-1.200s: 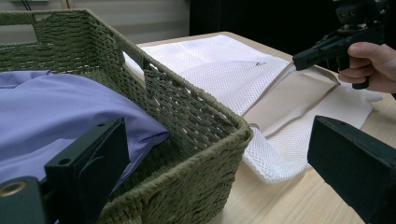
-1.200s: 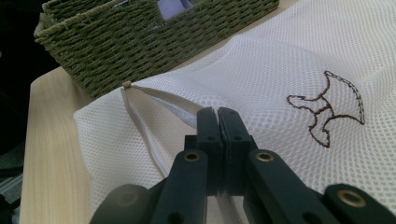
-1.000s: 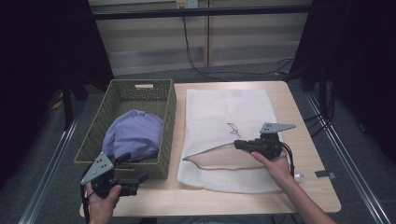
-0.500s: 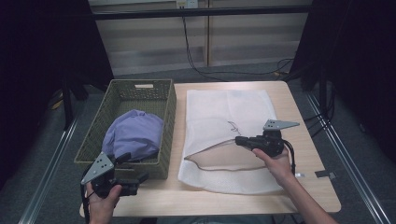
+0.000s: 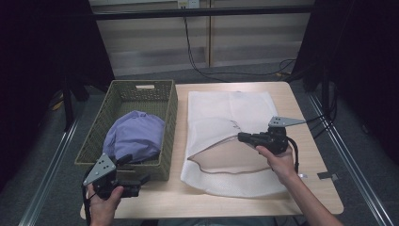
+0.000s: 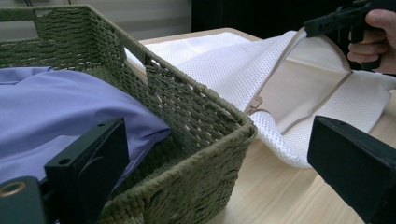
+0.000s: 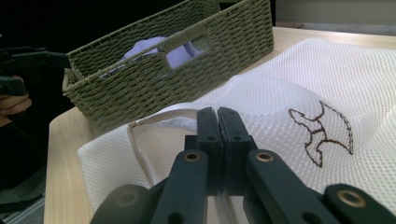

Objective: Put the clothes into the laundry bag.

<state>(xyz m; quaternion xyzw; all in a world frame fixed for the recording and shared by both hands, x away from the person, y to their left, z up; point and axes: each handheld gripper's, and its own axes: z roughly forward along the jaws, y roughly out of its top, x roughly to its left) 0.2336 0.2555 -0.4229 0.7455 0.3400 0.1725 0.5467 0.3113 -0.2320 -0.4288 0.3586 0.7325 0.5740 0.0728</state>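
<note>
Mesh laundry bag [image 5: 229,136]: right gripper [image 5: 242,137] pinches its upper lip; lift higher, widening the mouth. Left gripper [image 6: 210,158], wide open, should fetch the lavender garment [image 5: 134,136].

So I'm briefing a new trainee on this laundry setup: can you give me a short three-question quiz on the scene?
1. True or false: the right gripper is shut on the upper edge of the white mesh bag, holding its mouth open.
2. Where does the purple garment lie?
A. inside the mesh bag
B. in the green woven basket
C. on the bare table
3. Fill in: the left gripper hovers at the basket's near end with its jaws ____.

Key:
1. true
2. B
3. open
</note>
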